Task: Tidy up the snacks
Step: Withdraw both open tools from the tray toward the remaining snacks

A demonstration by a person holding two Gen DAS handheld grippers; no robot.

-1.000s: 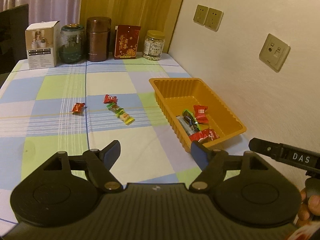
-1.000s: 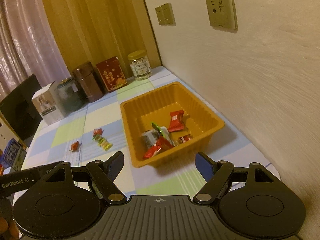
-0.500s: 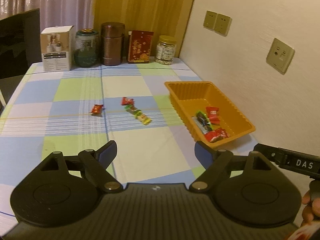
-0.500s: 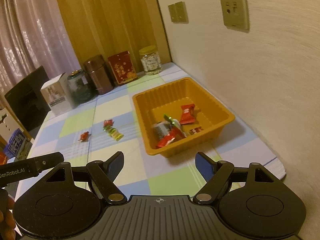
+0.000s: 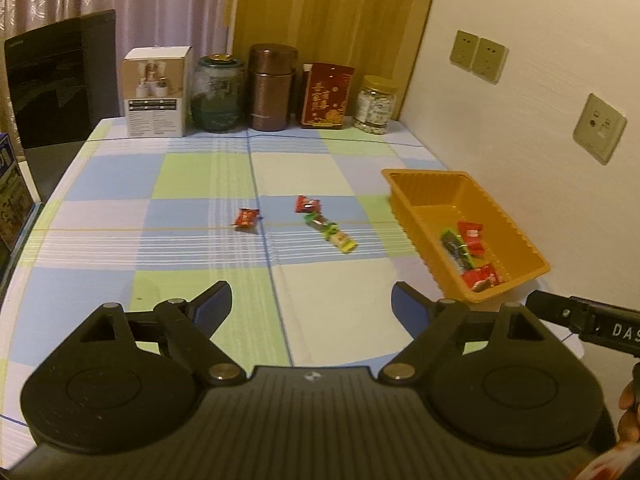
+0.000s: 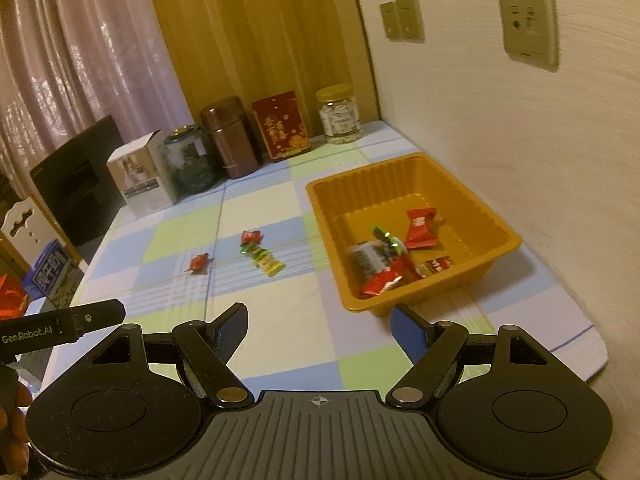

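Observation:
An orange tray sits at the table's right side by the wall and holds several wrapped snacks. On the checked cloth lie a red candy, a second red candy and a green-yellow bar. My left gripper is open and empty, above the near table edge. My right gripper is open and empty, just in front of the tray's near wall.
At the table's back stand a white box, a green glass jar, a brown canister, a red packet and a clear jar. A dark chair is at the left. The wall runs along the right.
Both grippers have drawn back and risen from the table, so the tray and loose snacks look farther off. Both stay open. Nothing on the table has moved.

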